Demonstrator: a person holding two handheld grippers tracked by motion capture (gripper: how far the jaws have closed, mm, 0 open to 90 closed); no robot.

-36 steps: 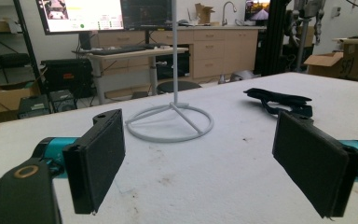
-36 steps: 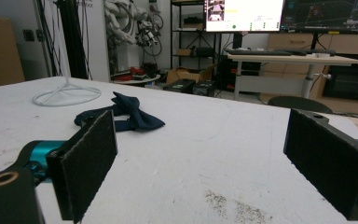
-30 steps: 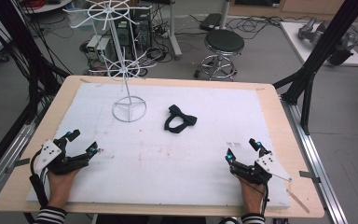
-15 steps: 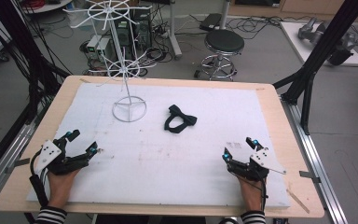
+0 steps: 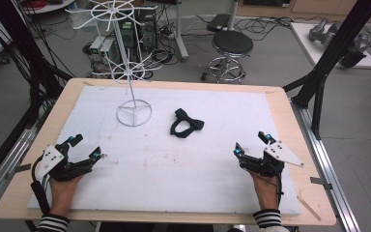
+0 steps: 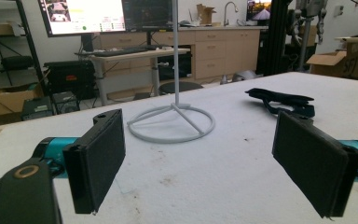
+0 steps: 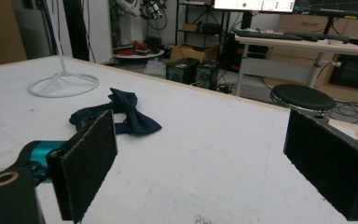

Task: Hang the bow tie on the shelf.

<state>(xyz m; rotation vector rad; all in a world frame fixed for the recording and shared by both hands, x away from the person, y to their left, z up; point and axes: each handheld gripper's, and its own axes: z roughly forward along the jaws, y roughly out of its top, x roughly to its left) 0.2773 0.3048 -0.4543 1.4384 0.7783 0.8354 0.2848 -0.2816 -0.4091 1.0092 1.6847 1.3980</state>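
A dark navy bow tie (image 5: 187, 124) with its strap lies flat on the white mat, a little right of centre. It appears in the left gripper view at the far right (image 6: 282, 100) and in the right gripper view ahead of the left jaw (image 7: 128, 116). A white wire display stand (image 5: 133, 113) rises from a ring base at the mat's back left. My left gripper (image 5: 86, 148) rests open near the front left edge, nothing between its jaws. My right gripper (image 5: 252, 144) sits open at the front right, a short way from the bow tie.
The white mat (image 5: 174, 164) covers a wooden table (image 5: 290, 104) with bare edges all round. A black stool (image 5: 232, 46), cables and black frame legs (image 5: 319, 82) stand on the floor beyond the table.
The right gripper has shifted slightly left and turned a little towards the bow tie. The left gripper has stayed put.
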